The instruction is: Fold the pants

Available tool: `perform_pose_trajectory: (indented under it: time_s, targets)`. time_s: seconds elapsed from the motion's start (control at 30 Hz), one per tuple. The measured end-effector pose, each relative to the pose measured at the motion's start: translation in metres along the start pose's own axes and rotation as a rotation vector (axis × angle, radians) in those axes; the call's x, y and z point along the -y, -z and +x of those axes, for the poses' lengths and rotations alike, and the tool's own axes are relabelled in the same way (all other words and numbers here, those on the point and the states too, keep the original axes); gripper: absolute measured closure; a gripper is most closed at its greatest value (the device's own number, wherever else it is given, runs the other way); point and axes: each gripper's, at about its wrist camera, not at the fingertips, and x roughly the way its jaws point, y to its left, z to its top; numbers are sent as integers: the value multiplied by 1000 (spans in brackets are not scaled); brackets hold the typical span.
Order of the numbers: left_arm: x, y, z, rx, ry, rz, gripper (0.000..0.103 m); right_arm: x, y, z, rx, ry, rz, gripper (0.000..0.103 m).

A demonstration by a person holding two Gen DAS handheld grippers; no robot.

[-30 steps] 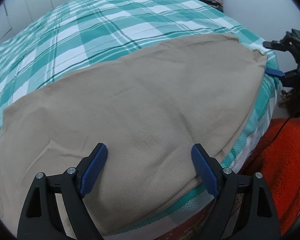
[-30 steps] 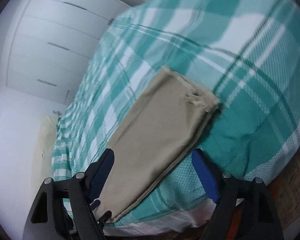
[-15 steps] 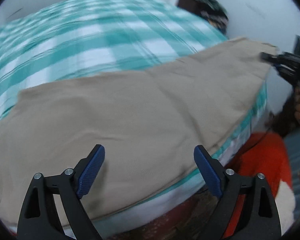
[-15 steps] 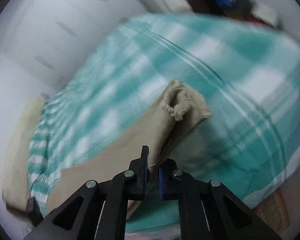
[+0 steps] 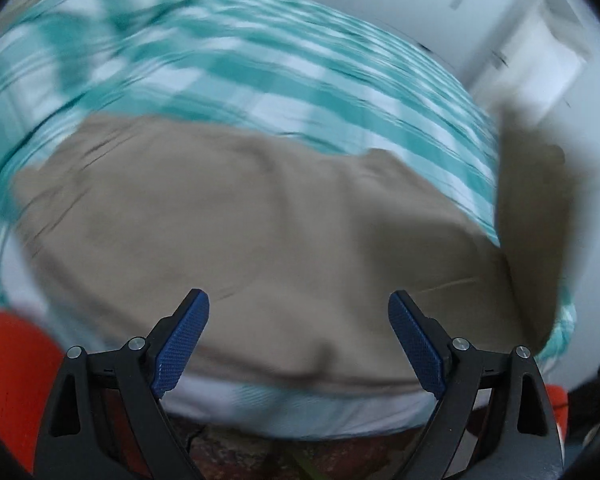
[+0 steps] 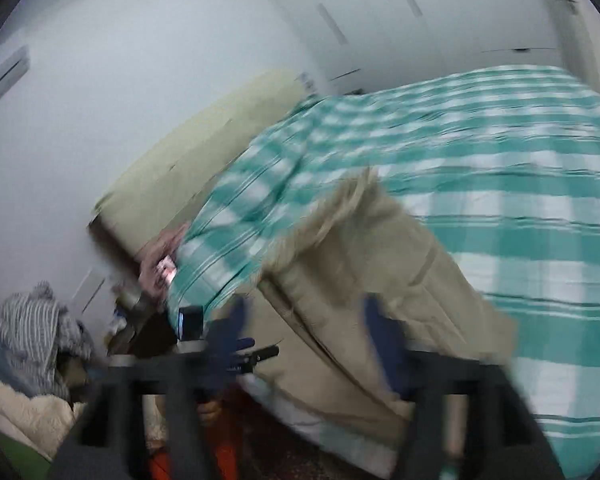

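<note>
Both frames are smeared with blur, so you get only the broad facts. Your left gripper [image 5: 298, 338] has its blue pads [image 5: 182, 340] spread wide apart, with nothing clamped between them; they hang above the near edge of the pants [image 5: 236, 232], and you cannot tell whether the tips touch the cloth. The pants are tan and lie across the near side of the bed [image 5: 228, 60], over its teal and white checked cover, running close along the mattress edge. In the left view, one end of the pants [image 5: 540, 192] stands up off the bed at the right, blurred against the white wall [image 5: 440, 8].

Your right gripper [image 6: 304, 320] is opening, its dark blue fingers [image 6: 230, 328] already apart. A doubled strip of the pants [image 6: 384, 276] runs between and beyond them, but the pads do not press on it. The frayed hem [image 6: 340, 208] sits furthest from that camera, raised a little above the cover [image 6: 500, 152], and the strip trails back toward the mattress edge below the gripper.

At the left of the right view, a pale green headboard [image 6: 196, 148] leans against the wall beyond the bed. A striped grey cloth [image 6: 36, 328] lies heaped low in that corner. In the left view, an orange-red cloth [image 5: 12, 364] shows at the lower left, beside the gripper's black frame, below the mattress edge.
</note>
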Motion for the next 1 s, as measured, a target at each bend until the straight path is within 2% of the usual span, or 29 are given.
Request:
perform_pose_trajectory:
  time_s: [0.07,0.1,0.17,0.27,0.37,0.57,0.73,0.83,0.9,0.97,1.0]
  targets:
    - [-18,4,0,-8,-9,-56,11,0,26,14,-22,18,9,35]
    - [-26,2,-1,-5,15,-92,11,2,36,17,-31,35,21,35]
    - [-33,-1,-6,25,45,-125,11,21,75,26,-58,116,93,35]
    - [-22,-4,-5,34,62,-99,11,44,132,34,-118,221,212,35]
    - [-12,-4,-5,21,98,-71,11,54,166,29,-143,267,284,35]
    - [4,4,-25,36,153,-7,11,23,139,7,-76,313,204,35]
    - [8,6,-24,8,134,-37,11,-26,126,-7,-1,283,65,34]
    - [21,10,-41,24,118,12,11,-33,130,-4,14,310,3,34]
    - [27,10,-58,40,116,31,11,-30,131,-14,79,293,2,34]
    - [27,5,-80,69,123,9,11,-28,128,-25,152,303,-9,26]
    - [25,2,-88,82,128,-4,11,-26,127,-30,186,316,-11,16]
